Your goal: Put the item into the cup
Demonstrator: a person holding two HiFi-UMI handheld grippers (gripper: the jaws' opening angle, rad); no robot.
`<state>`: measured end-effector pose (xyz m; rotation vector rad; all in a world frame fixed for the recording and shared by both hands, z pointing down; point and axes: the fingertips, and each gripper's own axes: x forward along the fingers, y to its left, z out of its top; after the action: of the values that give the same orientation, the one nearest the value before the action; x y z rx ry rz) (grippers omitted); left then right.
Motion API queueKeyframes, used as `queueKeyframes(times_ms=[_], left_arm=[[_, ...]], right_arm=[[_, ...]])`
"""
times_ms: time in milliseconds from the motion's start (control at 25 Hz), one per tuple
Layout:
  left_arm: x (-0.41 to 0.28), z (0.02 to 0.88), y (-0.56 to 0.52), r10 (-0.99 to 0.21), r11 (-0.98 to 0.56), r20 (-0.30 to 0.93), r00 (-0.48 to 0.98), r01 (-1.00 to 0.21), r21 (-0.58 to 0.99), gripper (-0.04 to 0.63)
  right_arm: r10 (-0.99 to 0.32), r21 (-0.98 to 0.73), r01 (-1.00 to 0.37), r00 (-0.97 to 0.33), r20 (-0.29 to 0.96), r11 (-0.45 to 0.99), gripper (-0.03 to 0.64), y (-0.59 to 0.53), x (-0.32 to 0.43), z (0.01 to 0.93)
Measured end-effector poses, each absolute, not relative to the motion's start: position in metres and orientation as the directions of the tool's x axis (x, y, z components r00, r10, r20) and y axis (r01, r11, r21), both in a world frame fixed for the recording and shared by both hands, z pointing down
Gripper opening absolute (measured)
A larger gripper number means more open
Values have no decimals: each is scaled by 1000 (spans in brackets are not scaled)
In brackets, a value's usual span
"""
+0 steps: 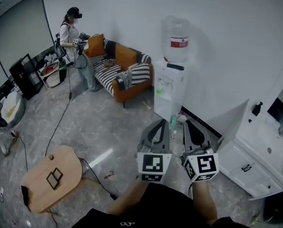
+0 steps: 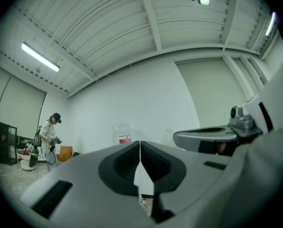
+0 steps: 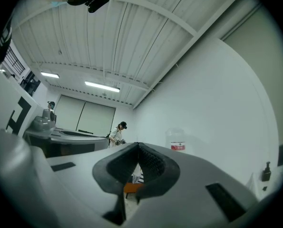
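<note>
L gripper (image 2: 140, 144); R gripper (image 3: 138, 146); both closed

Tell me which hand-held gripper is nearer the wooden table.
Left. The left hand-held gripper is right of the table; the right hand-held gripper is farther right.

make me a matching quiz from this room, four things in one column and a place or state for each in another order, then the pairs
Things:
1. orange sofa
2. white water dispenser
3. round wooden table
4. white sink cabinet

Descriptions:
a. at the head view's right edge
b. carries black-and-white striped cushions
c. at the head view's lower left
d. has a clear bottle on top

Pairs: 1-b, 2-d, 3-c, 4-a
</note>
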<state>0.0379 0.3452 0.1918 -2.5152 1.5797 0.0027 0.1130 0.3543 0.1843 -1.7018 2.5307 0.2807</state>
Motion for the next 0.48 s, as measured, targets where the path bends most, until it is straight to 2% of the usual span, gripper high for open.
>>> queueKeyframes(times_ms=[480], left_arm=[[28,215,202,-887,-451,-32,460,-880,-146,14]], right_arm=[[-918,40,-932,-363,-161,361,9,218,103,201]])
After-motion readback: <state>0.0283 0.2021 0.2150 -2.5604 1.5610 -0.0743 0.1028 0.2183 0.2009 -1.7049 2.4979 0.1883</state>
